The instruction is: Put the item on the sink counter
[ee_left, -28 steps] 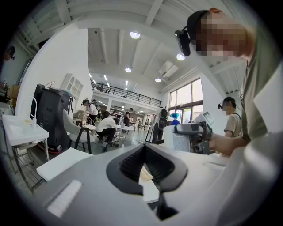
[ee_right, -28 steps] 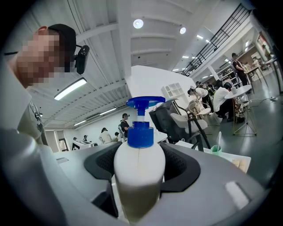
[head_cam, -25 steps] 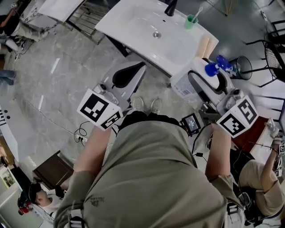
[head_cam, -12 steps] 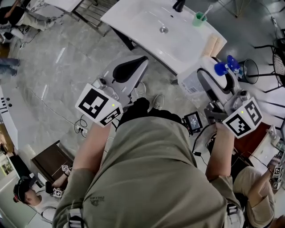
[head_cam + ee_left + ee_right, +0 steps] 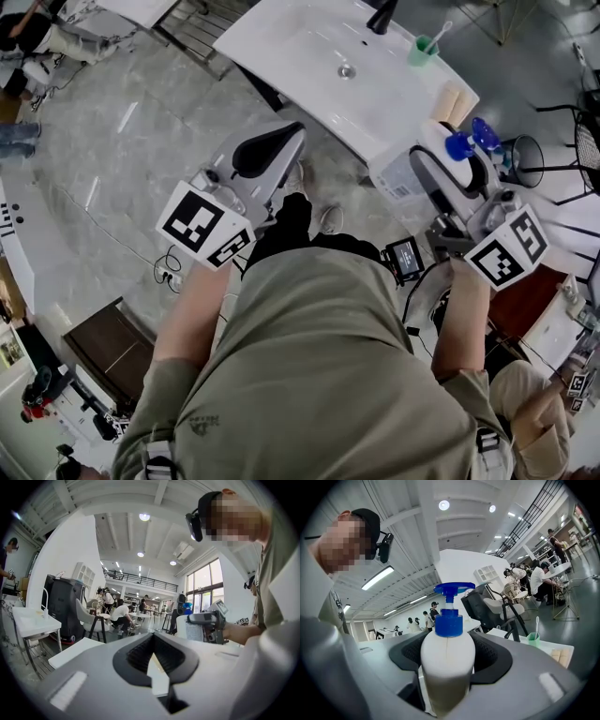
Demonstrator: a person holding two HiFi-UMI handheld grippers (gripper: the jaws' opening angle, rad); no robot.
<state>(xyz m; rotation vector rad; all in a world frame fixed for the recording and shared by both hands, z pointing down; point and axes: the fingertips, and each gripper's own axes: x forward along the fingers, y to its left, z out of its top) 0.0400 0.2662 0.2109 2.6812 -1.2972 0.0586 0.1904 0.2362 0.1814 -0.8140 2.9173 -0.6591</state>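
Bottle [image 5: 447, 665], one, white with a blue pump, sits pinched between the jaws of the right gripper [image 5: 449, 644], beside a corner of the sink counter [image 5: 281, 52]. The left gripper [image 5: 152, 652] has its jaws pressed together on nothing. One green cup [image 5: 423, 49] and two beige rolls [image 5: 454, 103] rest on the counter. The tap [image 5: 382, 14] is cut off at the frame's edge.

The pump bottle's [image 5: 447, 663] bottom runs off the picture's lower edge. From above, the right claw [image 5: 450, 173] hides much of it. The tap [image 5: 382, 16] is cut off on top.
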